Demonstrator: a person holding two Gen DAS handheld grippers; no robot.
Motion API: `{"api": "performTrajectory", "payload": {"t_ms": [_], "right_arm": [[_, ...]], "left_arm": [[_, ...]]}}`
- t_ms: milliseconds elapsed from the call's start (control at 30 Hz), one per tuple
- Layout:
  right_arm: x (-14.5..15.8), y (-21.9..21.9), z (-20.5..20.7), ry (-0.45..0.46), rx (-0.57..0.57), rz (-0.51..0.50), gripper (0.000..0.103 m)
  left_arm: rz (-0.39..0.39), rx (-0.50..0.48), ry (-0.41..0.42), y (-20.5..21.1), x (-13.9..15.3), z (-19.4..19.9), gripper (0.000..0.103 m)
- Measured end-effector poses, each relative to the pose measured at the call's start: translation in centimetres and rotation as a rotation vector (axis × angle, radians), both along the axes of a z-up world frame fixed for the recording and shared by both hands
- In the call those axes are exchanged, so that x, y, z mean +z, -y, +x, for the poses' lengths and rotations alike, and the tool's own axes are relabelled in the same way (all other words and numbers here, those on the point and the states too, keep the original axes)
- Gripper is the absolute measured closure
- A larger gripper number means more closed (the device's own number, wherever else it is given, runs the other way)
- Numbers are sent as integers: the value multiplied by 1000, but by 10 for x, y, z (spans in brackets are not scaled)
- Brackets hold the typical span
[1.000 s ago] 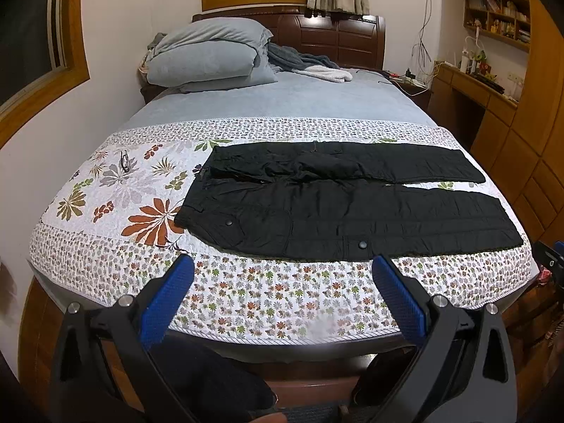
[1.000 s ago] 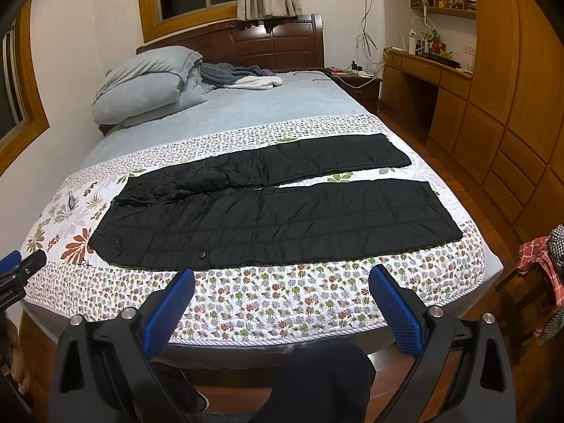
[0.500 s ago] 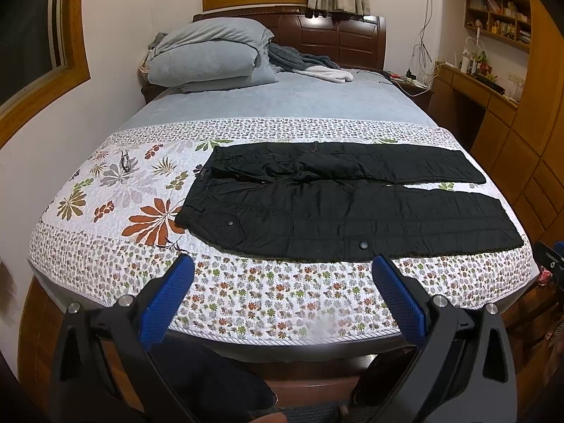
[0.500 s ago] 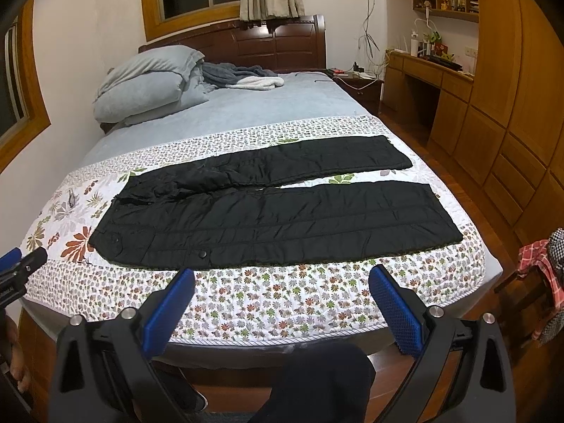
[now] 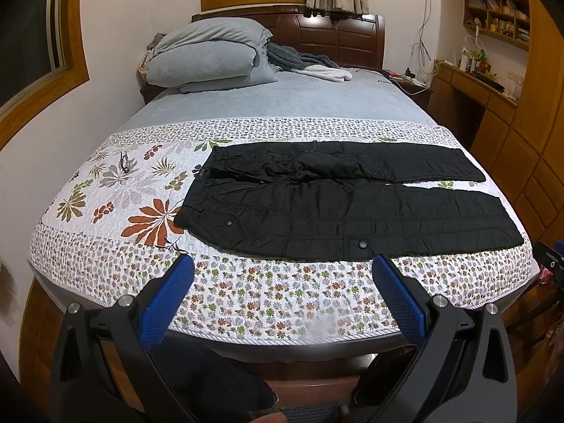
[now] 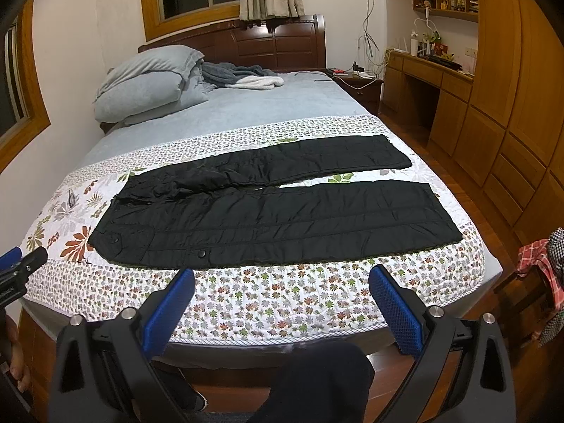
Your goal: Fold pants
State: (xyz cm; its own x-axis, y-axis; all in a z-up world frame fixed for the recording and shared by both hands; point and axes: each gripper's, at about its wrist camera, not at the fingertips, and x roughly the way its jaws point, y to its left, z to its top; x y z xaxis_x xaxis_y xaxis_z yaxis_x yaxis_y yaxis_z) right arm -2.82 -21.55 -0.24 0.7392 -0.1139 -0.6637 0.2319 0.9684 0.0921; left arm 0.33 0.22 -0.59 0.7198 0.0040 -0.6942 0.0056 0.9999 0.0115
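**Desk:** What's in the picture?

**Photographer:** A pair of black pants [image 5: 338, 201] laid flat across the foot of a bed [image 5: 282, 303], on a flowered quilt [image 5: 116, 190]. The waistband is at the left, both legs run to the right, side by side with a thin gap of quilt between them near the hems. The far leg is a little rumpled near the seat.

**Desk:** And the tools?

**Photographer:** Two hand-held grippers, both short of the mattress edge. The left gripper [image 5: 282, 271] has its blue fingers [image 5: 169, 299] spread wide with nothing between them. The right gripper [image 6: 282, 276] is the same: spread wide, empty, aimed at the near leg. Neither touches the cloth.

**Desk:** So how far along is the folding?

**Photographer:** By my reading, not started. No leg is laid over the other and no crease shows; the pants are only spread out. Everything is left: one leg onto the other, then the length doubled over.

**Desk:** Anything else worth a line?

**Photographer:** Grey pillows [image 6: 144, 84] and a heap of blankets [image 6: 243, 75] sit at the headboard, well apart from the pants. Wooden cabinets [image 6: 511, 105] line the right wall.
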Motion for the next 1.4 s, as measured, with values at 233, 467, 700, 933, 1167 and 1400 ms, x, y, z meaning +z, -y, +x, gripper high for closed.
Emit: {"api": "performTrajectory", "payload": {"t_ms": [233, 467, 700, 933, 1167, 1400], "right_arm": [[-1, 1, 0, -1, 1, -1, 3], [-2, 2, 1, -1, 0, 2, 3], [-3, 0, 5, -9, 5, -6, 3], [-4, -2, 6, -12, 6, -10, 3], [-4, -5, 8, -14, 12, -13, 3], [-18, 20, 18, 83, 97, 123, 3]], "left_arm": [[1, 0, 1, 1, 0, -1, 3], [8, 0, 0, 3, 0, -2, 3], [5, 1, -2, 2, 0, -2, 3], [3, 3, -6, 0, 0, 0, 3], [2, 6, -7, -2, 0, 2, 3], [-158, -51, -76, -35, -21, 24, 3]]}}
